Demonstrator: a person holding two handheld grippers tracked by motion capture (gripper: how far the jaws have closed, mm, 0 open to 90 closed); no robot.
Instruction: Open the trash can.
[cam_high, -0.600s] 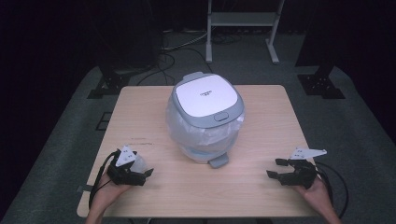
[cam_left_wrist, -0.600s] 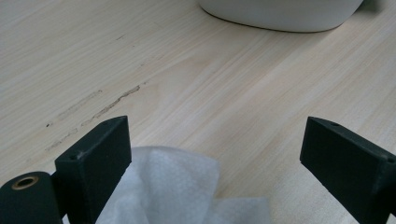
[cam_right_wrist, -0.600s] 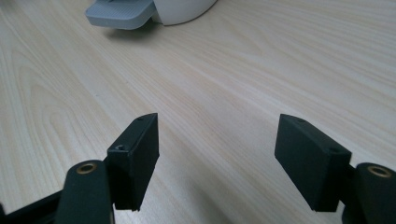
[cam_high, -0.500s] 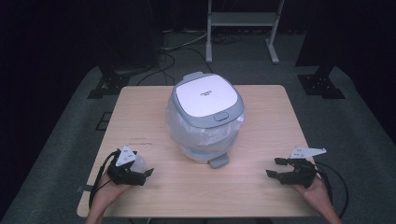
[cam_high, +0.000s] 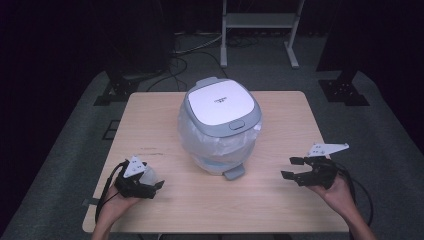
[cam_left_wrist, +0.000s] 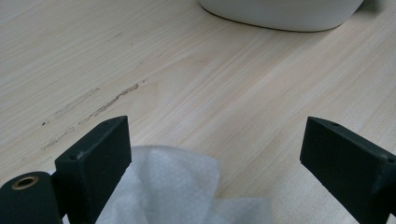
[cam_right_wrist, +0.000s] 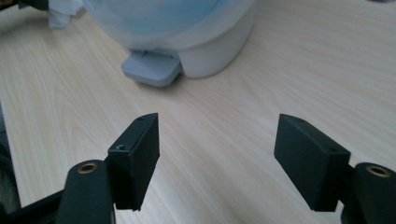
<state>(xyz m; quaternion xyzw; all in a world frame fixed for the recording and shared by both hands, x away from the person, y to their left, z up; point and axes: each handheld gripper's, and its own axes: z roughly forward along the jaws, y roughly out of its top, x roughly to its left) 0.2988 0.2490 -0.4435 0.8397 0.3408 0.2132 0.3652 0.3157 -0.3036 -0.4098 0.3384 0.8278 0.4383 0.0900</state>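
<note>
While the white tissue (cam_left_wrist: 159, 191) lies crumpled between the jaws of my left gripper (cam_high: 141, 184) at the near left of the table (cam_high: 150, 125), those jaws stand apart and press nothing, so I hold nothing yet. To take it well, I judge I should settle lower over the wad and close gently on its thickest fold, since such thin, dimpled paper tears or slips if pinched at an edge. My right gripper (cam_high: 299, 169) hovers spread wide and empty near the right edge, aimed at the bin (cam_high: 220, 125). That bin is round and bulging, with a grey-rimmed white lid (cam_high: 220, 103), a crinkled translucent liner (cam_high: 200, 142) wrapped over its body, and a small grey pedal (cam_right_wrist: 152, 67) at its foot. Pale wood grain, faintly scuffed, runs under everything.
</note>
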